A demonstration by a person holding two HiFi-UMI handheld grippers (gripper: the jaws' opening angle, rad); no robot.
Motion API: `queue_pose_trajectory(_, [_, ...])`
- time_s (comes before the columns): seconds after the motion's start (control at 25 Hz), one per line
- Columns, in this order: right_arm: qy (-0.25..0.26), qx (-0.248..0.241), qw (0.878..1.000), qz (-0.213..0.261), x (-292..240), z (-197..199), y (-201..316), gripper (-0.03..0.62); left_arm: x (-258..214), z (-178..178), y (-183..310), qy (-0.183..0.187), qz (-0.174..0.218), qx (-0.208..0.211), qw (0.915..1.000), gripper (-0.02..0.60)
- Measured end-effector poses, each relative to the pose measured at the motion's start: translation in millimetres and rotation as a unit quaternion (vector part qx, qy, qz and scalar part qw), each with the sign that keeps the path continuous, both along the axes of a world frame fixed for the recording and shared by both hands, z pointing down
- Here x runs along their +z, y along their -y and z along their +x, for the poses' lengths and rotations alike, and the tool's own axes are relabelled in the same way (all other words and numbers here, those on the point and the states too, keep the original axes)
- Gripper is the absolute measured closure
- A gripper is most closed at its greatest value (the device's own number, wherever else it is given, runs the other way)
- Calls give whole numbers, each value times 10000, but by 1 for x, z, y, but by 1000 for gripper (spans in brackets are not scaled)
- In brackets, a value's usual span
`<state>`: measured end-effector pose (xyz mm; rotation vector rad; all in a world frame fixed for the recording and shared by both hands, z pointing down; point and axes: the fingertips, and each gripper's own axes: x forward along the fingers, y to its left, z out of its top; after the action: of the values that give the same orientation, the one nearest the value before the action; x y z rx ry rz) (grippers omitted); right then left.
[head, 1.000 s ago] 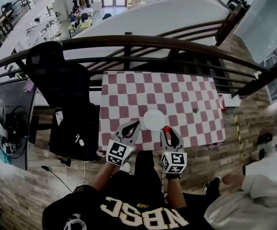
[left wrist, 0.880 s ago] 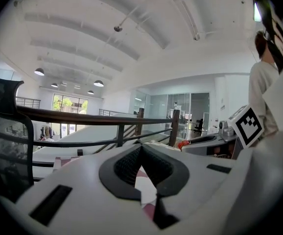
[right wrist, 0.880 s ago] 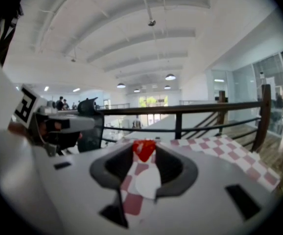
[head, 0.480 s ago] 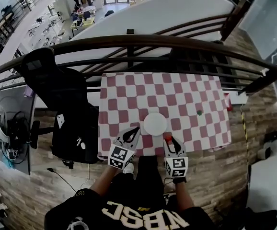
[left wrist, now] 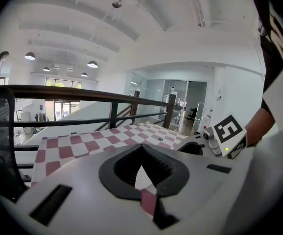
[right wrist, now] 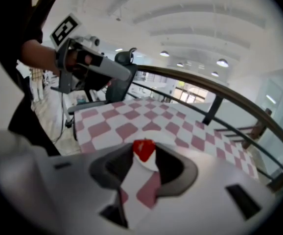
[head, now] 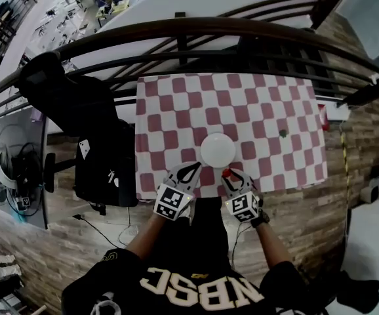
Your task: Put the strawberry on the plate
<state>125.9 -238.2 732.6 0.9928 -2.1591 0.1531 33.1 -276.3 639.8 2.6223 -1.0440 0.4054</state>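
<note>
Gripping the strawberry [right wrist: 143, 150], right claw [head: 229, 175] sits near plate [head: 218, 149] seen overhead.

Table [head: 176, 110]: open cloth all round plate [head: 217, 149] | far edge: railing [head: 176, 25] bars passage | left: black chair [head: 91, 130] just beside

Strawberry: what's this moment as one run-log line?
right gripper: shut on strawberry | plate: empty | left gripper: shut

checkered table [head: 242, 110] | railing [head: 176, 28] behind; black chair [head: 65, 97] beside; small dark item [head: 282, 134] on table
</note>
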Motion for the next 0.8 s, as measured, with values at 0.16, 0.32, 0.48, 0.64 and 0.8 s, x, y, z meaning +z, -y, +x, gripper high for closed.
queue_pose_trajectory(0.16, [-43, -161, 9997, -193, 21, -7, 17, 448, 16, 9, 4, 57, -155, 33, 9999, 566])
queue_pose_trajectory(0.32, [140, 39, 9984, -554, 48, -15, 27, 448, 27, 17, 5, 133, -228, 104, 9996, 566])
queue_pose_trajectory(0.48, [221, 158, 9977, -617, 67, -23, 40, 448, 38, 25, 7, 159, -287, 163, 9993, 566])
queue_pose_trajectory(0.64, [191, 437, 9966, -676, 79, -24, 55, 448, 46, 28, 8, 169, -346, 144, 9992, 566])
queue_pose_trajectory(0.8, [115, 795, 9936, -790, 91, -20, 66, 448, 49, 27, 7, 163, -380, 126, 9991, 566])
